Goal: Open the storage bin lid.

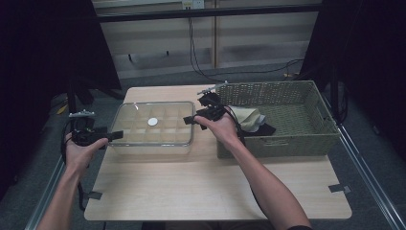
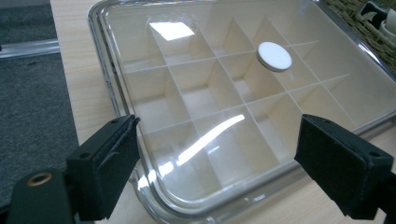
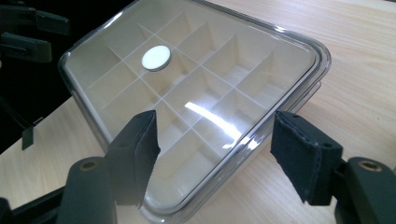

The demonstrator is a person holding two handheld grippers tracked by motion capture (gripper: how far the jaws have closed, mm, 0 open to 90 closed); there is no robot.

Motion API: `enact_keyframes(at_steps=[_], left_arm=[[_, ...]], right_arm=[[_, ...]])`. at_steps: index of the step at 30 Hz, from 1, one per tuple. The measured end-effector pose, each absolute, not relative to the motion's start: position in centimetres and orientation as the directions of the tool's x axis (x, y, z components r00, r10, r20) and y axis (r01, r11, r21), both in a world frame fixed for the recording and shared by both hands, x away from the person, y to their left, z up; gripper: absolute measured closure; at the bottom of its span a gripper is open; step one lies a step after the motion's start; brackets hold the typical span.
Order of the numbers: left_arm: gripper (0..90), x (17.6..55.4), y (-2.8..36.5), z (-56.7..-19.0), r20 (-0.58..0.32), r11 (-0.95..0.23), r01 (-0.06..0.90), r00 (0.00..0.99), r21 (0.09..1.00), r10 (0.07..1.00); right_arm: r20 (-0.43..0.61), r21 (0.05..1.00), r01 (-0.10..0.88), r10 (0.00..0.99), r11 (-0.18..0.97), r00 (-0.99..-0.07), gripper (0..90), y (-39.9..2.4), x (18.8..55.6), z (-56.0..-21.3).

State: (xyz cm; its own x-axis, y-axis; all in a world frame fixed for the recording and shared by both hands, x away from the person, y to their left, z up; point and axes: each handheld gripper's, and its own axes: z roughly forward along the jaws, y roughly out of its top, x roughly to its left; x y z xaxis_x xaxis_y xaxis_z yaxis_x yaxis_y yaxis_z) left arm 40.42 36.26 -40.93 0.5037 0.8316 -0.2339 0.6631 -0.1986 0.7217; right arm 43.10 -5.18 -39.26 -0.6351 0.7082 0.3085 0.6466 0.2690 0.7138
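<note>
box (image 1: 153, 128): one clear plastic case, rounded corners, glossy lid (image 2: 243, 93) on, white round disc (image 1: 152, 121) at lid centre, pale dividers forming twelve cells | place: on wooden table (image 1: 215, 187), just left of one woven basket (image 1: 292, 120) | left gripper (image 1: 114, 136): jaws released at box's left end | right gripper (image 1: 190, 120): jaws released at its right end

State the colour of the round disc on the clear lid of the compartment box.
White; the disc shows best in the left gripper view.
</note>
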Motion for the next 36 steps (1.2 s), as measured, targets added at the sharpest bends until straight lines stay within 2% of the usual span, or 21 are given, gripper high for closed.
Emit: enact_keyframes(at_steps=[14, 23, 36], left_arm=[[9.7, 43.0, 36.8, -42.3, -0.296, -0.168, 0.714, 0.477, 0.68, 0.828], [9.0, 44.3, 37.4, -43.0, -0.298, -0.16, 0.745, 0.441, 0.648, 0.847], [10.3, 45.3, 37.2, -43.5, -0.297, -0.182, 0.763, 0.443, 0.621, 0.846]], right_arm=[[0.286, 0.661, 0.695, 0.761, 0.283, -0.582, 28.8, -4.8, 46.5, -40.1], [0.278, 0.609, 0.735, 0.788, 0.298, -0.55, 24.5, -4.3, 48.0, -40.4], [0.265, 0.552, 0.771, 0.811, 0.316, -0.522, 18.0, -3.1, 49.6, -40.9]])
